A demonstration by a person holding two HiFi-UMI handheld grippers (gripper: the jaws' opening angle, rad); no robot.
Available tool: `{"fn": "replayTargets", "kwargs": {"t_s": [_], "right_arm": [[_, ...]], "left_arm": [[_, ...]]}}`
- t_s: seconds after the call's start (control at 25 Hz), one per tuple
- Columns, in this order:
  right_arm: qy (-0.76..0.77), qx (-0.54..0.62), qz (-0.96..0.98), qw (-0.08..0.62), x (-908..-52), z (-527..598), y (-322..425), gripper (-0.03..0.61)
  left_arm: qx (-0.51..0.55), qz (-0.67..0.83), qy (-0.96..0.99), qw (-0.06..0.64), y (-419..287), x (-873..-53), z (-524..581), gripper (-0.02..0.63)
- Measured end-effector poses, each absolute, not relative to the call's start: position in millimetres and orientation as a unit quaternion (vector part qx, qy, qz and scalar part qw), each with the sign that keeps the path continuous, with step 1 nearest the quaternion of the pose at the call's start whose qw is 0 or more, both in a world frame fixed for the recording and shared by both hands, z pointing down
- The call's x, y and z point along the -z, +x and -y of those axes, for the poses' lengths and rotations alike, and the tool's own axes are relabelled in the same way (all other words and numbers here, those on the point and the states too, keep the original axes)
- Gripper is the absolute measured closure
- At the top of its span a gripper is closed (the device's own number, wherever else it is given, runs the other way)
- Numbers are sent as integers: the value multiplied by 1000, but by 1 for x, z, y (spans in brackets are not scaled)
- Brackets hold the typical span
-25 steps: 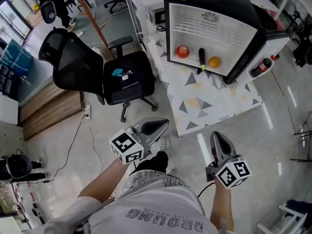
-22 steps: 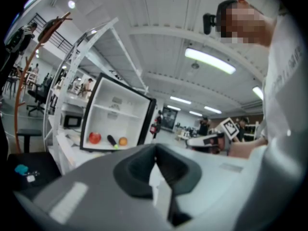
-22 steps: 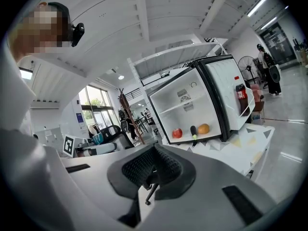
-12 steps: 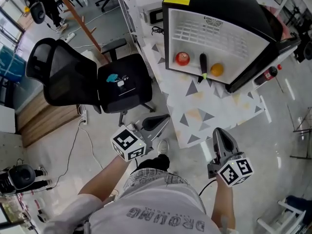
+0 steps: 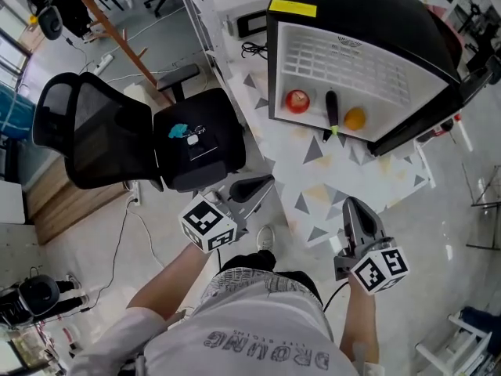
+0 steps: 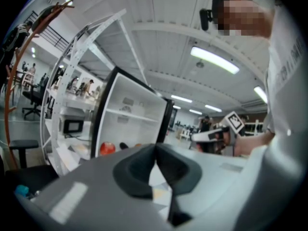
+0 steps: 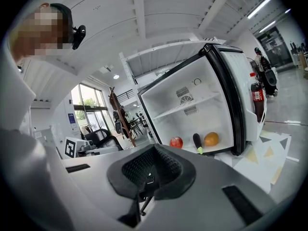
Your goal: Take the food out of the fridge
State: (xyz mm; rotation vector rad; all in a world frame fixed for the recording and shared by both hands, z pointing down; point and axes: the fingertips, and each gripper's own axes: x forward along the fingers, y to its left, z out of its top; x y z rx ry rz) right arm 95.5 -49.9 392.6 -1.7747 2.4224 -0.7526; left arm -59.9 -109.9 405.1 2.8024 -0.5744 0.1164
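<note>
Your left gripper points forward and slightly downward, jaws closed together with nothing between them. Your right gripper is level with it and well apart, jaws likewise closed and empty. Your left forearm and right forearm reach forward behind them.

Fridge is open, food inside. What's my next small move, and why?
Probably step closer, leading with the right gripper: the red fruit, dark vegetable and orange sit on the fridge floor, seemingly beyond reach, and its jaws are shut, empty.
</note>
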Motion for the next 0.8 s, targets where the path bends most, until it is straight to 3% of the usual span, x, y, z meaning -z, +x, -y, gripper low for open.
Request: {"fn": "replayTargets", "kwargs": {"t_s": [0.8], "right_arm": [[-551,249,-796,24,-397,104,114,591]], "left_arm": [[-51,246,960,125,-29,-416,173,603]]}}
